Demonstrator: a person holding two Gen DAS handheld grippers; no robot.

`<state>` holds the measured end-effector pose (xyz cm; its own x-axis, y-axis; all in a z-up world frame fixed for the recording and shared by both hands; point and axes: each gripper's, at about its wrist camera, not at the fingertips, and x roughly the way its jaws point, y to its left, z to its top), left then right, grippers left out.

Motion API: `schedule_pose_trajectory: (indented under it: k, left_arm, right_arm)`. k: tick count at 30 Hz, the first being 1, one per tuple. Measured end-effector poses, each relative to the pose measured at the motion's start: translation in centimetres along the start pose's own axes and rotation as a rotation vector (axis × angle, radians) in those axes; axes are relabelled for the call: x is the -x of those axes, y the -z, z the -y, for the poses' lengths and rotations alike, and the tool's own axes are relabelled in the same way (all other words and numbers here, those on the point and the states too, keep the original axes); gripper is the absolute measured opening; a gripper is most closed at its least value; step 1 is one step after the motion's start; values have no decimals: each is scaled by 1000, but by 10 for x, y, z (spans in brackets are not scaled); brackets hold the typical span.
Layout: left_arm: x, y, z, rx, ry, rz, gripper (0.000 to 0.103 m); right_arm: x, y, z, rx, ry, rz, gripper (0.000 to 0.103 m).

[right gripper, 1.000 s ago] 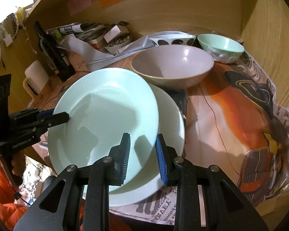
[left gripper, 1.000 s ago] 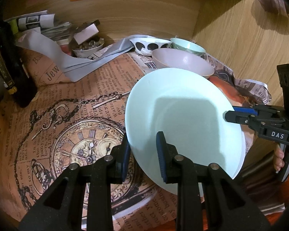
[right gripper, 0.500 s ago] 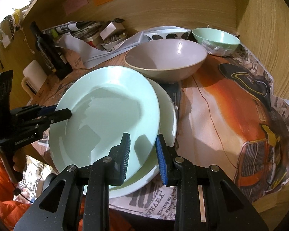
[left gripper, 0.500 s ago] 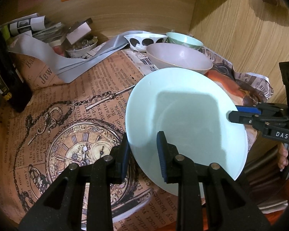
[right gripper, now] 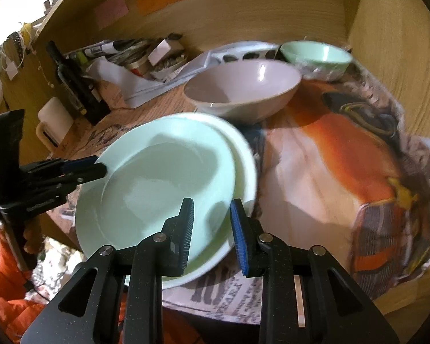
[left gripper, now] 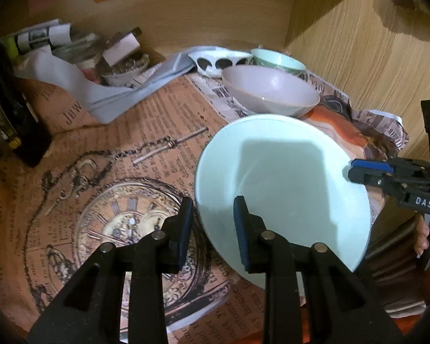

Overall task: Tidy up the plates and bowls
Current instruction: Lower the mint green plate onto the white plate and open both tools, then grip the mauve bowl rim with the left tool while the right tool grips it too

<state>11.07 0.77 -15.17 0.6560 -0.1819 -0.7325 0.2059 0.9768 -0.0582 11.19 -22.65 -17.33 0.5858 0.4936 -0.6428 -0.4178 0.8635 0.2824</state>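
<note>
A pale green plate [left gripper: 283, 183] [right gripper: 157, 189] is held tilted between both grippers over a white plate [right gripper: 245, 166] lying on the newspaper. My left gripper [left gripper: 212, 226] grips the plate's near rim; it also shows in the right wrist view [right gripper: 97, 166] at the plate's left edge. My right gripper [right gripper: 210, 226] holds the opposite rim and shows in the left wrist view [left gripper: 355, 172]. A mauve bowl [right gripper: 240, 89] [left gripper: 269, 91], a green bowl [right gripper: 315, 56] [left gripper: 275, 58] and a black-spotted white bowl [left gripper: 218, 60] stand behind.
Printed newspaper [left gripper: 114, 189] covers the shelf. A dark bottle [right gripper: 74, 83] and a white mug [right gripper: 54, 123] stand at the left. Clutter of papers and a small dish [left gripper: 120, 66] lies at the back. Wooden walls [left gripper: 358, 66] close the back and right.
The green plate has moved forward and lower, over the white plate. Both grippers moved with it and keep their hold.
</note>
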Motion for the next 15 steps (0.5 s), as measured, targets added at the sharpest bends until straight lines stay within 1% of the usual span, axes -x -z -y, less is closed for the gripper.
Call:
schedule_pose_trajectory:
  k: [2,4,6,9,12,14,15]
  left_arm:
    - [9,-1,0,-9,-5,20,27]
    - [16,-3,0,-13,-15,39,28]
    - [24,-7,-4,-8,-20,66,28]
    - [31,-16,-12,13,-29,100,30]
    - [32,-26,-22,42,-29,112,30]
    - [31,-35,-30,62,-23,116,34]
    - [31,-37,-30,67,-22,118,39]
  right_arm:
    - [5,-3,0,3,-7,20,24]
    - [10,-6,-2,17,25,52,24]
    - [12,-9,-3,24,36,71,24]
    - [14,-14,-2,20,34,89,24]
    - [14,-20,1,17,50,109,25]
    - [16,-25,4,13,61,129,28]
    - [18,-28,6,8,64,141,30]
